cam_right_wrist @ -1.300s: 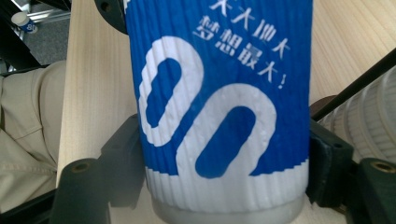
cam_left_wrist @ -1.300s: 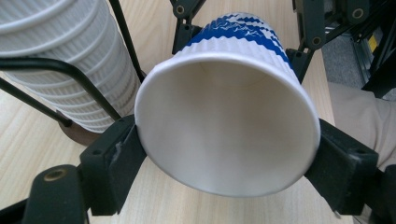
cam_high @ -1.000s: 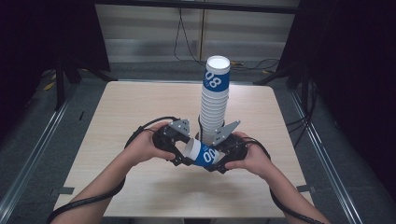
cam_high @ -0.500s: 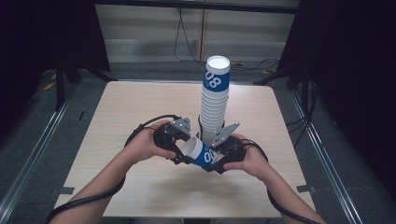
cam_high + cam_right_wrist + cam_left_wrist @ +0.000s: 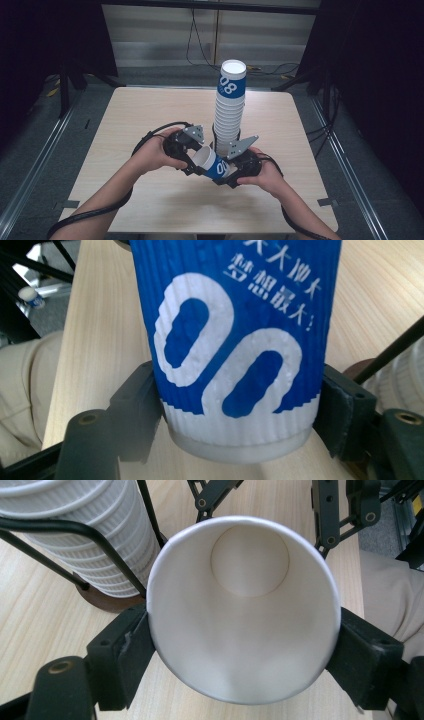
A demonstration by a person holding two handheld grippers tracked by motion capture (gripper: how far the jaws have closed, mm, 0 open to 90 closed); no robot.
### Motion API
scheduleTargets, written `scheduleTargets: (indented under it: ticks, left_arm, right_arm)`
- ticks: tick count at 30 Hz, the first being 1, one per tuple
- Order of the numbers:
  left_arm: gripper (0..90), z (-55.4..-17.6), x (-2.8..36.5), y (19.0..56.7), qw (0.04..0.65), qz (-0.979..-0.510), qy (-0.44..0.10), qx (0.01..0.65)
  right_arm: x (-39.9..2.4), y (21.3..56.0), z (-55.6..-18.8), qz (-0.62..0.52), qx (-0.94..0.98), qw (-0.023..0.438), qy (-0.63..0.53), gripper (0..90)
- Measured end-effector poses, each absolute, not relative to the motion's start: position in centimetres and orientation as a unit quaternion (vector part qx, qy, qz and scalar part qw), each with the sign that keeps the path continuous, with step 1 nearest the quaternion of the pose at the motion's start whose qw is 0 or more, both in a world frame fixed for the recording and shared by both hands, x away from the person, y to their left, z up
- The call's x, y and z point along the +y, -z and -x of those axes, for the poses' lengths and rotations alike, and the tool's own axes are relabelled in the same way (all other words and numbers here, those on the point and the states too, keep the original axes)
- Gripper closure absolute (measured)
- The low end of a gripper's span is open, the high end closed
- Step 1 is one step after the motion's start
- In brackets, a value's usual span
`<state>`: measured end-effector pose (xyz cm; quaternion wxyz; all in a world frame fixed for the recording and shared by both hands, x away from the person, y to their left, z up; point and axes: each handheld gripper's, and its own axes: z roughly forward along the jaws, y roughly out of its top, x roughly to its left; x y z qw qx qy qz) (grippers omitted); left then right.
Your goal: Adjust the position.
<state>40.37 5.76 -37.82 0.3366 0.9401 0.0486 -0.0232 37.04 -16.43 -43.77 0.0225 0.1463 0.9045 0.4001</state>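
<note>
A blue-and-white ribbed paper cup lies on its side in the air between my two grippers, just in front of the stack. My left gripper is shut on its rim end. In the left gripper view the white inside of the cup faces me, with a jaw pressed on each side. My right gripper holds the base end, and in its view the cup has a jaw touching each side near the bottom. Those right jaws have just been opening a little, with the cup still between them.
A tall stack of the same cups stands in a black wire holder on a round brown base, mid-table and just behind my hands. The light wooden table has metal rails along both sides on the floor.
</note>
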Motion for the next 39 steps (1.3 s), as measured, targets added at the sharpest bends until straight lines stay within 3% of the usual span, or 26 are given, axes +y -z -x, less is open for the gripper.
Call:
scheduleTargets:
  ticks: [7, 39]
  left_arm:
    - [19.1, -40.5, 6.4, 37.7, 0.316, -0.947, 0.02, 0.058]
    - [19.0, -41.8, 9.8, 38.9, 0.235, -0.967, 0.016, 0.096]
  right_arm:
    - [-16.5, 44.5, -37.0, -0.163, 0.899, 0.021, -0.405, 16.2]
    - [-19.6, 45.4, -35.6, -0.194, 0.889, 0.032, -0.413, 13.4]
